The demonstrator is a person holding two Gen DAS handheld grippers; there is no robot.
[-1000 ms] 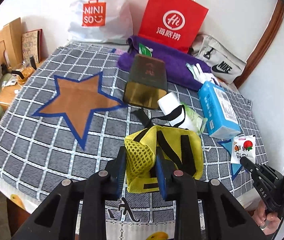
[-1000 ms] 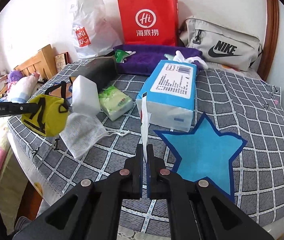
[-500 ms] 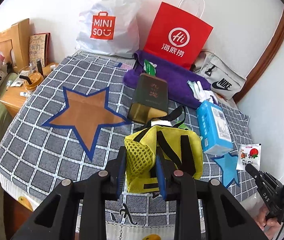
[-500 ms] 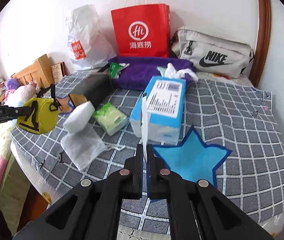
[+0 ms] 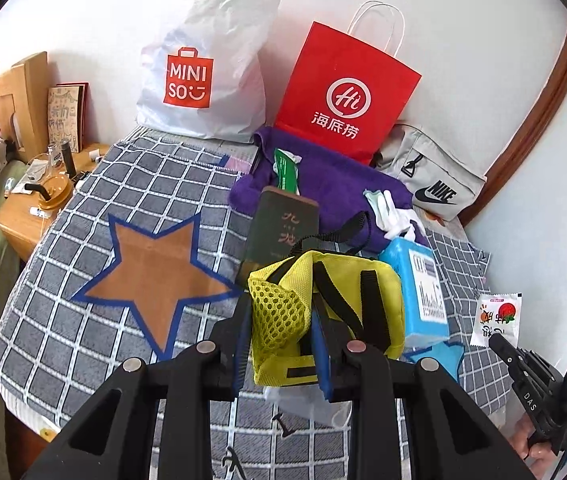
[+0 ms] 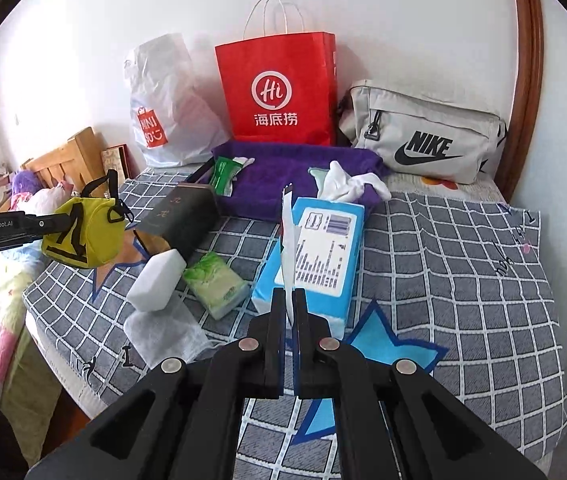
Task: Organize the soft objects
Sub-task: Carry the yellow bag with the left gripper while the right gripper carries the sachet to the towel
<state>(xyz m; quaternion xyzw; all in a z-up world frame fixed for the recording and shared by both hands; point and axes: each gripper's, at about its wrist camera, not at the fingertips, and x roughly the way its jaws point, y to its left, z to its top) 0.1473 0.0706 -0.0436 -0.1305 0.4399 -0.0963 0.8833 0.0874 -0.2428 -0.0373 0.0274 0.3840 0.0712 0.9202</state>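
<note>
We see the left tool [image 5: 281, 344] clamped on a yellow pouch [image 5: 347, 300], its blue pads pressing the mesh corner, and the pouch hangs clear above the bed [image 5: 83, 320]. In the right wrist view the same pouch [image 6: 83, 236] sits at the left, off the near left edge of the grey checked bed cover. The right tool [image 6: 289, 308] is closed on a thin white packet [image 6: 288, 248], held edge-on above the bed; in the left wrist view that packet [image 5: 497, 318] shows a red fruit print. Below it on the bed lie a blue tissue pack [image 6: 323, 256], a green tissue pack [image 6: 217, 284], a white block [image 6: 157, 280] and a white mesh bag [image 6: 163, 336]. Farther back we note a dark box [image 6: 183, 216] and a purple towel [image 6: 283, 176] carrying white socks [image 6: 347, 186]. Against the far wall stand a red paper bag [image 6: 279, 92], a white plastic bag [image 6: 163, 112] and a grey waist bag [image 6: 423, 136].
</note>
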